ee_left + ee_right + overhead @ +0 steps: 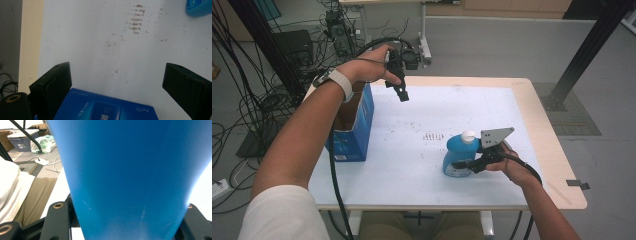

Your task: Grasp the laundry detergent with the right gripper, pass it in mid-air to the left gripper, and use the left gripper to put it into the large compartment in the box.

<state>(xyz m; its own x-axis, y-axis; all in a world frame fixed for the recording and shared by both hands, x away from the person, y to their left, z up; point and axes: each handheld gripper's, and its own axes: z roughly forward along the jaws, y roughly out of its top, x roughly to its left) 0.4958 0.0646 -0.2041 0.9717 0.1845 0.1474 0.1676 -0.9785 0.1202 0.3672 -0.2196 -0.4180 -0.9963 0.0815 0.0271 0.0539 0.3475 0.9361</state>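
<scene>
High view: white table (422, 165) speckled brown, grey floor, cables at left. Blue bottle (459, 155) is clamped by right gripper (472, 164); left gripper (402, 94) is held open above blue box (357, 131).

Your table (542, 150) has a pale wooden top covered by a white sheet (422, 165), speckled with brown marks (432, 136) near its middle; the open blue box (354, 132) stands at its left edge; the blue bottle (459, 156) stands right of centre.
</scene>
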